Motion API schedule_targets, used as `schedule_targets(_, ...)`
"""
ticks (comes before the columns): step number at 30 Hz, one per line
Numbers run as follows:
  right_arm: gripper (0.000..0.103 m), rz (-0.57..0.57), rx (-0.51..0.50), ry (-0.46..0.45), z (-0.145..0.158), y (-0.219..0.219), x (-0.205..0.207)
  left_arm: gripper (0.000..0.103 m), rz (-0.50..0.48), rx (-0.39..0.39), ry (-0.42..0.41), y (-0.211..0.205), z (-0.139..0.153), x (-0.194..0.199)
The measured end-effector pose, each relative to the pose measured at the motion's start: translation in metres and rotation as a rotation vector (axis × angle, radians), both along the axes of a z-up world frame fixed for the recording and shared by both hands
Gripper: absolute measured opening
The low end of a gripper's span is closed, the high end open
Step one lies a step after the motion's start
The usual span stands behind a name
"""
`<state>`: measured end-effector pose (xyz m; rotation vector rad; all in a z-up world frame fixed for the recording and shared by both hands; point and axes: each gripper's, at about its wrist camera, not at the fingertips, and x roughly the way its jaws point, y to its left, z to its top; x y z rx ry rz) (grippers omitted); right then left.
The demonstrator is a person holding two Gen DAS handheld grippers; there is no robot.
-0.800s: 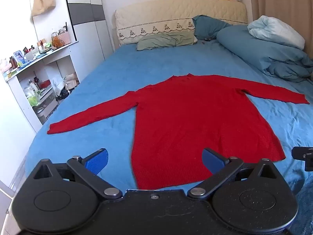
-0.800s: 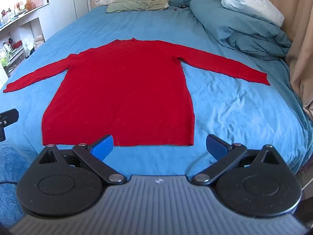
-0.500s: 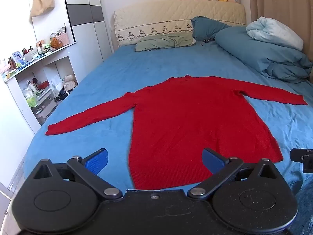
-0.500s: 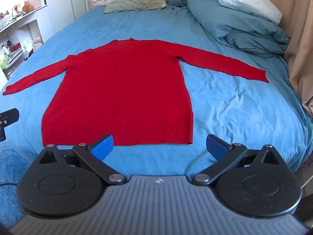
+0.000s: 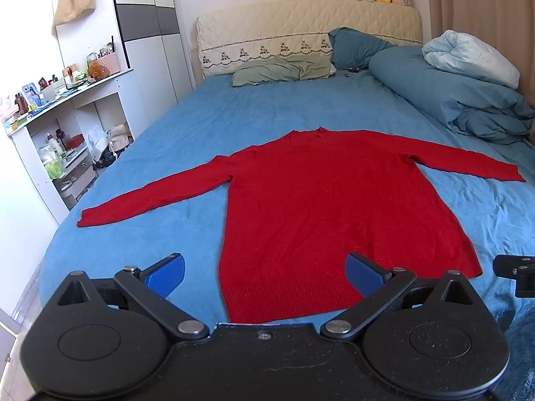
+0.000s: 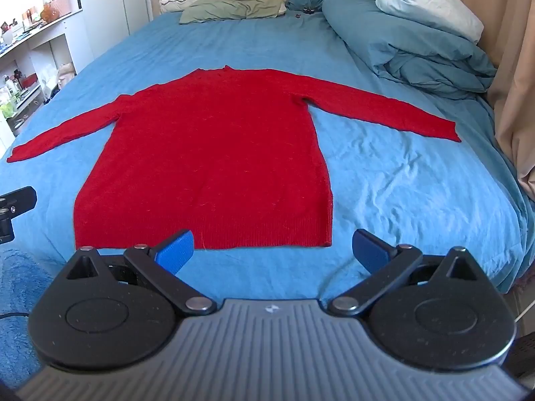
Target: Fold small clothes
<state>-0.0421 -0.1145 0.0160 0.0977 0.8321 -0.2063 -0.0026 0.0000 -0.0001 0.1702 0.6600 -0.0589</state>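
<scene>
Red sweater flat on blue bed, sleeves spread; left gripper wide, empty, above hem. Right gripper likewise wide, empty, near hem corner. Advisable: pinch cuffs squarely, fold sleeves inward first.

Sweater hem partly hidden behind left gripper; shelf clutter too small to identify.

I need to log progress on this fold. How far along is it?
Done: the red sweater lies flat on the blue bedsheet, sleeves spread. In hand: nothing; left gripper and right gripper hover open near the hem. Left: every fold.
</scene>
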Motion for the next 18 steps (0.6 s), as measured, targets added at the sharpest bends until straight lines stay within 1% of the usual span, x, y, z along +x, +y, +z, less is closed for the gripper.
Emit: schedule_targets(18, 0.103, -0.002, 0.002, 0.0, 0.0031, 0.0012, -0.0009, 0.103, 0.003, -0.01, -0.008, 0.0, 0.0017, -0.0015)
